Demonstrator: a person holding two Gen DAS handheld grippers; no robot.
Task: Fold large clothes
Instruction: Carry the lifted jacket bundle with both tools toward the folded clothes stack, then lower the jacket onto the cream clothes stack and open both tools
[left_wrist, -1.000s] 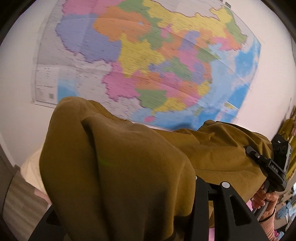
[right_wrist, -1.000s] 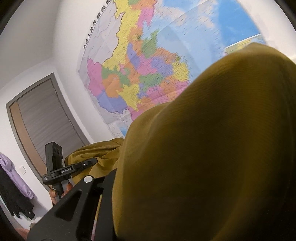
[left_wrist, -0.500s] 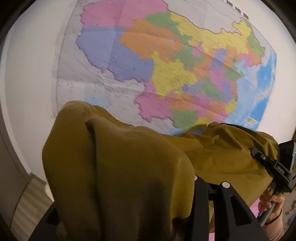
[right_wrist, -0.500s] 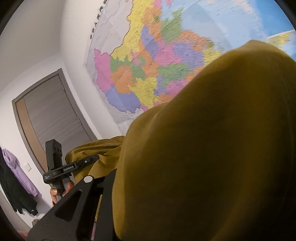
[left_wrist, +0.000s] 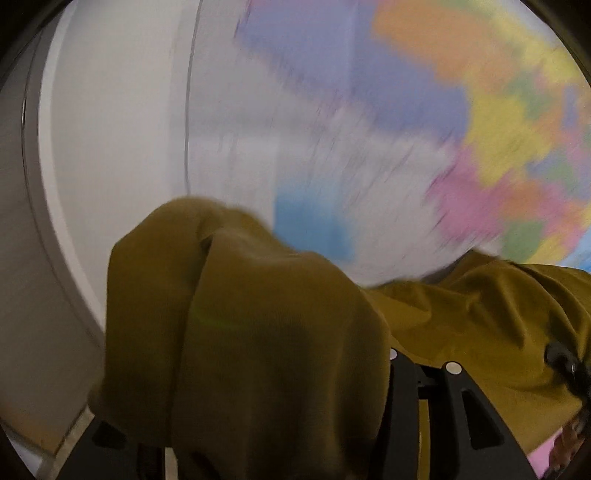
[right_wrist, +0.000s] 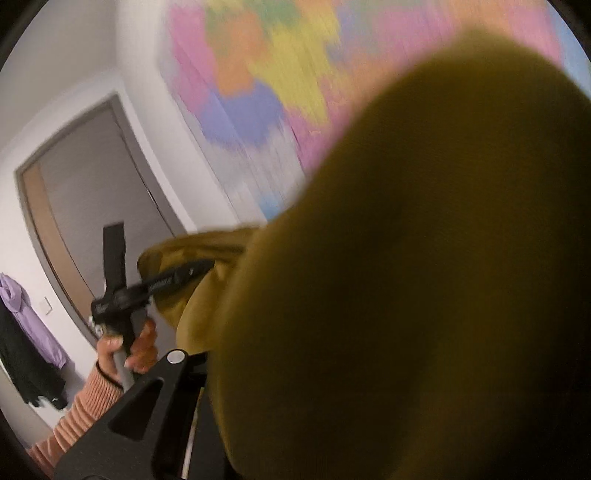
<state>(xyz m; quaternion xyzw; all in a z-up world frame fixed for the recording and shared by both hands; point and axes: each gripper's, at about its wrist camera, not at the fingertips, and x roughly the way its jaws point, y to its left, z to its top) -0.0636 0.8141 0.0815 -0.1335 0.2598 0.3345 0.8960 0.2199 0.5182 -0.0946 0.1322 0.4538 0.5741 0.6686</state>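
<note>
Holding the mustard garment (left_wrist: 258, 332) aloft between your two grippers.

Your left gripper (right_wrist: 177, 275) bites a bunched edge; your right gripper's (left_wrist: 561, 363) jaws are buried in cloth, so I cannot tell how they stand. With the wall map (left_wrist: 406, 110) blurred, you seem mid-swing: next, spread the cloth flat before creasing.

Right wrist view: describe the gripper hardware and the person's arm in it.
The left gripper is matte black with a faint pale marking along one finger and an upright black block on top. Its handle is grey. The left hand is bare, with a dark wristband and a ribbed salmon-orange sleeve.
</note>
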